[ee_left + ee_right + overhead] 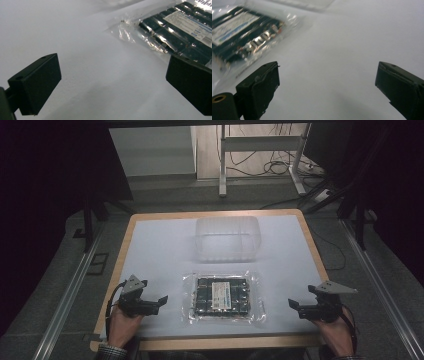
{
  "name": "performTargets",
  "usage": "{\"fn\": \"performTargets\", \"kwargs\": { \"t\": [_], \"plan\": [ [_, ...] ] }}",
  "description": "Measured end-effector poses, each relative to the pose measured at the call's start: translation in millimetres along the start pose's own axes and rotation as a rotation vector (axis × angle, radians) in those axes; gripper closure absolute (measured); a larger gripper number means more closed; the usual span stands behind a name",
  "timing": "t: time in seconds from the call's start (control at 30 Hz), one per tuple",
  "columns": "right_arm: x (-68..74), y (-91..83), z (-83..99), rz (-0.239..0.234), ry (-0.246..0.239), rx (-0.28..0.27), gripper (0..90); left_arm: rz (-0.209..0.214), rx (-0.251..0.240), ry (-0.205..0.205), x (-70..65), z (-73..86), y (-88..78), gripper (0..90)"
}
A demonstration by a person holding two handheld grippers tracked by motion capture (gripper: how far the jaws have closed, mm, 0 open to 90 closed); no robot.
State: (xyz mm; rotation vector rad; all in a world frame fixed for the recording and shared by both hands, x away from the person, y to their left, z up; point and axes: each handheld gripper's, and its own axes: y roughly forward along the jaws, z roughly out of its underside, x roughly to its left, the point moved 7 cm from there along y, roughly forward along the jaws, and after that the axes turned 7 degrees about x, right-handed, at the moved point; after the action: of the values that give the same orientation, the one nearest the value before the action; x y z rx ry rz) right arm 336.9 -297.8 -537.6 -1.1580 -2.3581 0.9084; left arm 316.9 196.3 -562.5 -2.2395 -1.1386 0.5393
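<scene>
A clear plastic bag (222,296) holding a dark pack with a white and blue label lies flat near the front middle of the white table. Behind it stands a clear plastic tub (228,238). My left gripper (161,300) rests on the table left of the bag, open, its jaws empty. In the left gripper view the bag (172,30) lies at the upper right. My right gripper (293,305) rests right of the bag, open and empty. The right gripper view has the bag (244,32) at the upper left.
The table (150,250) has a white top with a wooden rim. A metal rail (70,295) runs along each side. Beyond the far edge a desk frame (260,150) and loose cables sit on the floor.
</scene>
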Motion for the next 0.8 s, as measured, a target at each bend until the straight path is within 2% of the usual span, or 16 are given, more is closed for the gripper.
{"fn": "performTargets", "kwargs": {
  "t": [0.03, 0.07, 0.13, 0.2, 0.33, 0.8],
  "plan": [
    [0.0, 0.0, 0.0, 0.000, 0.000, 0.000, 5.5, 0.000, 0.000, 0.000, 0.0, 0.0, 0.0, 0.0],
    [0.2, -0.1, -0.9, -0.006, -0.026, 0.000, 5.5, 0.004, -0.005, -0.002, -0.6, -0.5, -0.1, 0.0],
    [-0.2, -1.1, -1.1, -0.001, -0.044, 0.004, 5.5, 0.004, 0.000, -0.021, 0.4, -0.1, 0.6, 0.0],
    [-1.0, -0.7, -0.4, -0.018, -0.037, 0.002, 5.5, 0.021, 0.002, -0.032, 0.5, 0.6, 1.4, 0.0],
    [-0.5, 1.9, 0.6, -0.046, -0.019, 0.005, 5.5, 0.027, 0.018, -0.033, 0.7, 2.2, 3.0, 0.0],
    [3.8, 2.4, -0.6, -0.066, -0.014, -0.002, 5.4, 0.027, 0.051, -0.006, -1.9, 4.7, 6.7, 1.5]
  ]
}}
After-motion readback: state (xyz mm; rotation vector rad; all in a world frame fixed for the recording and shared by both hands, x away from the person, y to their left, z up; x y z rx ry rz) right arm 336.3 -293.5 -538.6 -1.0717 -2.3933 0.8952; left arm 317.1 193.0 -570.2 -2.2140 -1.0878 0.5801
